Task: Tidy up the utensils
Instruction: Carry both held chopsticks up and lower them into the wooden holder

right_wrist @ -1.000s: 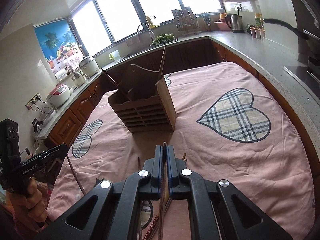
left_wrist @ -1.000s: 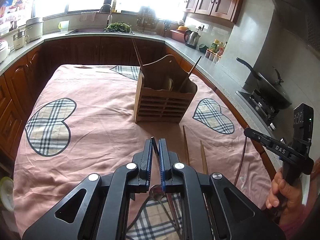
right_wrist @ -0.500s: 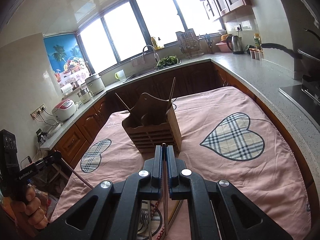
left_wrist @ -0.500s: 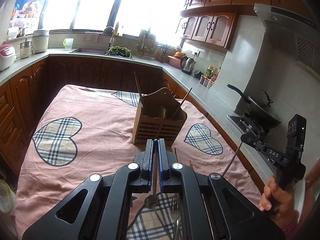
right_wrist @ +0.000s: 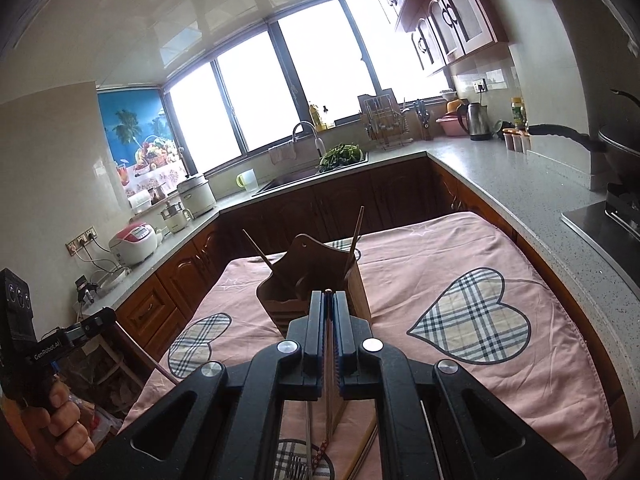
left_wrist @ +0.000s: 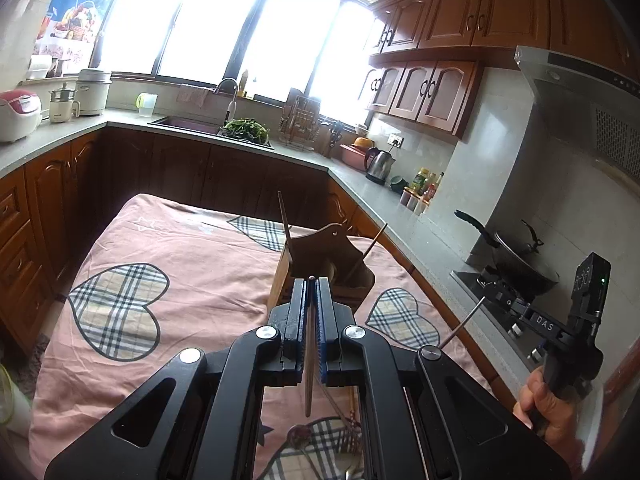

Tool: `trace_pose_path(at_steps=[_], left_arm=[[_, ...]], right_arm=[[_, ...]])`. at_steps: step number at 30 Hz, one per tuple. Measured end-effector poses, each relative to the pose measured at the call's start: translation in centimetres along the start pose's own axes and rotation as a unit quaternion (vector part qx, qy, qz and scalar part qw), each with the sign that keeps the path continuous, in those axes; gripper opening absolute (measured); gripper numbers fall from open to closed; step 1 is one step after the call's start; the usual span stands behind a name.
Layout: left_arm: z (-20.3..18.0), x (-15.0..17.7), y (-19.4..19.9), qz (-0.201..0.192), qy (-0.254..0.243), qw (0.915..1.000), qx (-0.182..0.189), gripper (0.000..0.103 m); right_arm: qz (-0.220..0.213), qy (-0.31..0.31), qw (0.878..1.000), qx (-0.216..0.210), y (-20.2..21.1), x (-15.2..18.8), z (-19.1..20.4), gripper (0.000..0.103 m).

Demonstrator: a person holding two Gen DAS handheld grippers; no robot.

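Note:
A wooden utensil holder (left_wrist: 320,256) (right_wrist: 312,276) stands mid-table on the pink cloth, with two chopsticks sticking up from it. My left gripper (left_wrist: 311,280) is shut on a brown chopstick (left_wrist: 308,376), held high above the table in front of the holder. My right gripper (right_wrist: 328,293) is shut on a thin chopstick (right_wrist: 329,384), also raised in front of the holder. The right gripper shows in the left wrist view (left_wrist: 486,300), its chopstick slanting down. More utensils, a spoon (left_wrist: 298,436), a fork (right_wrist: 296,466) and chopsticks, lie on the cloth beneath.
The table with the pink cloth and plaid hearts (left_wrist: 116,308) has counters around it. A wok (left_wrist: 516,264) sits on the stove at right. A sink (left_wrist: 192,124), kettle (left_wrist: 378,164) and rice cookers (left_wrist: 16,116) line the counters.
Both grippers have risen from near the table, each lifting its chopstick clear of the pile. The holder now looks farther below and the views tilt upward.

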State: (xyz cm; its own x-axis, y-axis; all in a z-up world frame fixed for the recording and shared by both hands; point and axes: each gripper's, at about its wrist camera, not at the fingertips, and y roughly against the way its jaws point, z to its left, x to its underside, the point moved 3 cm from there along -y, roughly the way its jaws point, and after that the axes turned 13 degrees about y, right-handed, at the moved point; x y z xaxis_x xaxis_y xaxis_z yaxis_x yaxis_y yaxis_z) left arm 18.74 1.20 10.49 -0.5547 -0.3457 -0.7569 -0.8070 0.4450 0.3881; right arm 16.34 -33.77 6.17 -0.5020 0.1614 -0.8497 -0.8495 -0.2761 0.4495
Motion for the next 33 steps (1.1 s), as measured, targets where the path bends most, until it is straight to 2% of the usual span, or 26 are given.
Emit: trace_pose_path(at_steps=[7,13,21,27,33], left_arm=[[-0.5,-3.0,-1.0,-0.03,0.011,0.9994,0.011,0.003],[-1.7,-6.5,-2.6,-0.071,0.011,0.997,0.028,0.004],[-3.1,-11.0,-6.8,-0.114,0.013,0.9928,0.033,0.004],[-2.2,-11.3,-12.1,-0.107,0.022,0.9939,0.016,0.004],[-0.5,-10.0,-16.8,-0.088,0.037,0.9954,-0.009,0.004]], right_arm=[[-0.025,-0.002,1.0,-0.001,-0.9,-2.2,-0.3,0.004],[-0.064,-0.01,0.998,0.001,-1.9,-5.6,-1.2,0.004],[-0.105,-0.012,0.994,0.014,-4.8,-10.3,-2.5,0.004],[-0.103,-0.012,0.994,0.022,-9.0,-11.2,-3.6,0.004],[-0.07,-0.014,0.997,0.022,-13.5,-9.1,-4.3,0.004]])
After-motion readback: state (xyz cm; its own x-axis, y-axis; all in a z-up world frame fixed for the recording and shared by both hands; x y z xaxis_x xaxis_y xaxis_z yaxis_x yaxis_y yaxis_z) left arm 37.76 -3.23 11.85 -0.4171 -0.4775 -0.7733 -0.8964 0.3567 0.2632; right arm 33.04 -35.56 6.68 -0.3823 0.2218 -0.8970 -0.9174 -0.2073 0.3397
